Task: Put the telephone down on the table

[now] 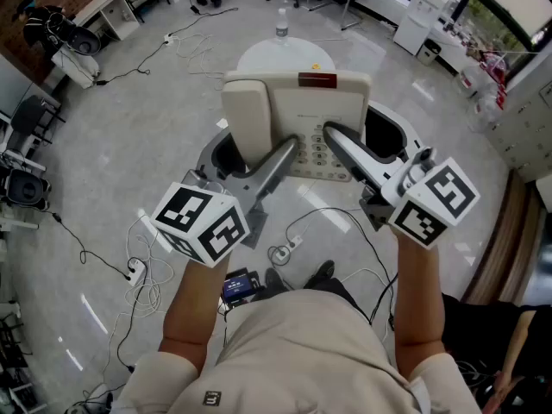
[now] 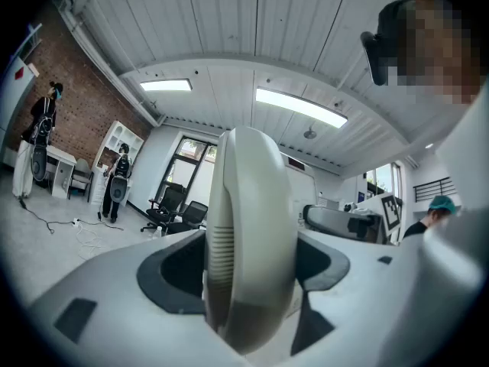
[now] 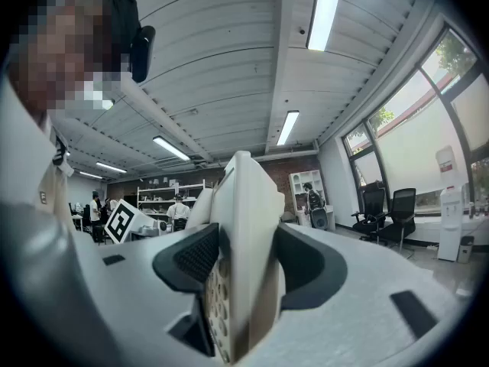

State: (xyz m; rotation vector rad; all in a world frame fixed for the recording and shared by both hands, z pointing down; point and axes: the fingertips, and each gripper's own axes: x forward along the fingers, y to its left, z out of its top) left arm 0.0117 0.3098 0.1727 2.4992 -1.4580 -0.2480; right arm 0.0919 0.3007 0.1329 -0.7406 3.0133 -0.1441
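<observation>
A cream desk telephone [image 1: 297,119] hangs in the air in front of me, keypad up, with its handset [image 1: 246,115] resting on its left side. My left gripper [image 1: 250,153] is shut on that left side; in the left gripper view the handset [image 2: 252,235] fills the gap between the jaws of the left gripper [image 2: 248,281]. My right gripper [image 1: 362,141] is shut on the phone's right edge, and the right gripper view shows the telephone [image 3: 244,228] edge-on in the right gripper [image 3: 241,277]. Beyond and below, a round white table [image 1: 276,57] is partly hidden by the phone.
A clear bottle [image 1: 282,22] stands at the table's far side. Cables and a power strip [image 1: 134,272] lie on the grey floor at my left. Desks [image 1: 103,11] line the left wall, office chairs stand at the back, and white cabinets [image 1: 423,20] are at the right.
</observation>
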